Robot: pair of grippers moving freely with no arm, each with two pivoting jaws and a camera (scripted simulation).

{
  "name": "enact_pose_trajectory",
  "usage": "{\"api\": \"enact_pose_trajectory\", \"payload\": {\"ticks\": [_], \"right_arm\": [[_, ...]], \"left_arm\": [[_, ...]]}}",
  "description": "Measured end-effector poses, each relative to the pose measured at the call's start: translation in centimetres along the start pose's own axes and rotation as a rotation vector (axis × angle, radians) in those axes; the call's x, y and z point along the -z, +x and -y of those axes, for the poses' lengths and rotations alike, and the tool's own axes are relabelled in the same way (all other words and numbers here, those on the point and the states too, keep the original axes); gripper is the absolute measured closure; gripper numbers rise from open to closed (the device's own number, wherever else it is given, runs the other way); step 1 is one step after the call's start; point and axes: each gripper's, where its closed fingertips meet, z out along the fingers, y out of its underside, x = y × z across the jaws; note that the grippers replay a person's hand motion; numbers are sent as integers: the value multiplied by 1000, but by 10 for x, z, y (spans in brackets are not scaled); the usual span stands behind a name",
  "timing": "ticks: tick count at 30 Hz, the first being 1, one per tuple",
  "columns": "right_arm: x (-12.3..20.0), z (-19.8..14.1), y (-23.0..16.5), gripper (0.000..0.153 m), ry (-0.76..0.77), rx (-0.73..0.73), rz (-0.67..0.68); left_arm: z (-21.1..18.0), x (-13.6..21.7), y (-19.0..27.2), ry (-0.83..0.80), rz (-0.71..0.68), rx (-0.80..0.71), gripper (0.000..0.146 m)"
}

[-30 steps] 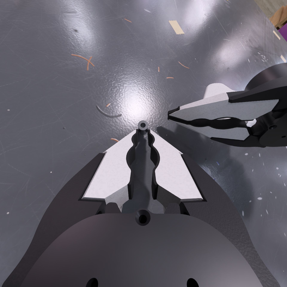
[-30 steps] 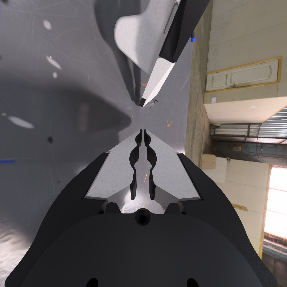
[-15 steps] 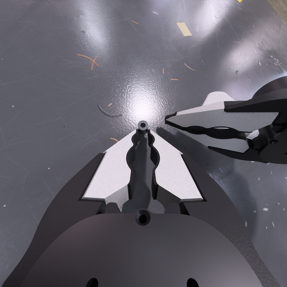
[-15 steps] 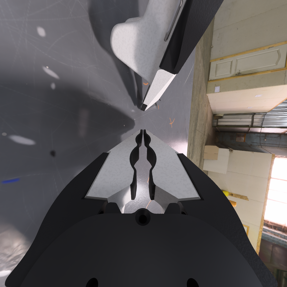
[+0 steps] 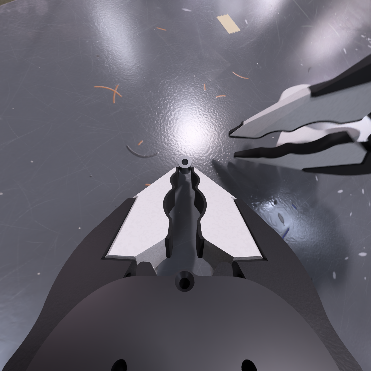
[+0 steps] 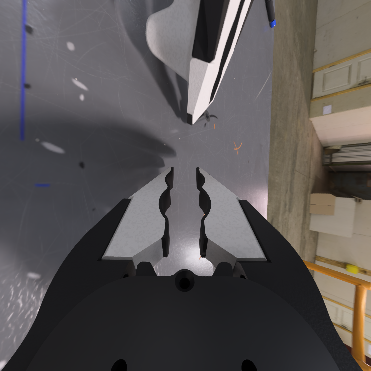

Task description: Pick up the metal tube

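Observation:
A thin grey metal tube stands on end between the tips of my left gripper, which is shut on it; its hollow end faces the camera and its lower part runs down between the fingers. The tube's end shows small beside the left gripper's tip in the right wrist view. My right gripper is open and empty, a short way off from the tube. It shows at the right of the left wrist view, jaws parted, pointing at the tube from the side.
A scratched grey metal tabletop carries orange wire scraps, a dark curved scrap and a tan tape piece. A blue-tipped pen lies near the table's far edge. Beyond the edge are walls, a box and an orange railing.
My right gripper has opened its jaws and drawn back a little from the tube. My left gripper stays shut on the tube and has risen slightly above the table.

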Motion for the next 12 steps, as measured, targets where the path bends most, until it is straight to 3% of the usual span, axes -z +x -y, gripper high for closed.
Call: {"api": "enact_pose_trajectory", "payload": {"ticks": [6, 12], "right_arm": [[30, -8, 13, 132, 109, -134, 67], [56, -31, 38, 134, 205, -263, 34]], "left_arm": [[-3, 4, 0, -71, 12, -145, 134], [-10, 6, -1, -166, 42, -334, 134]]}}
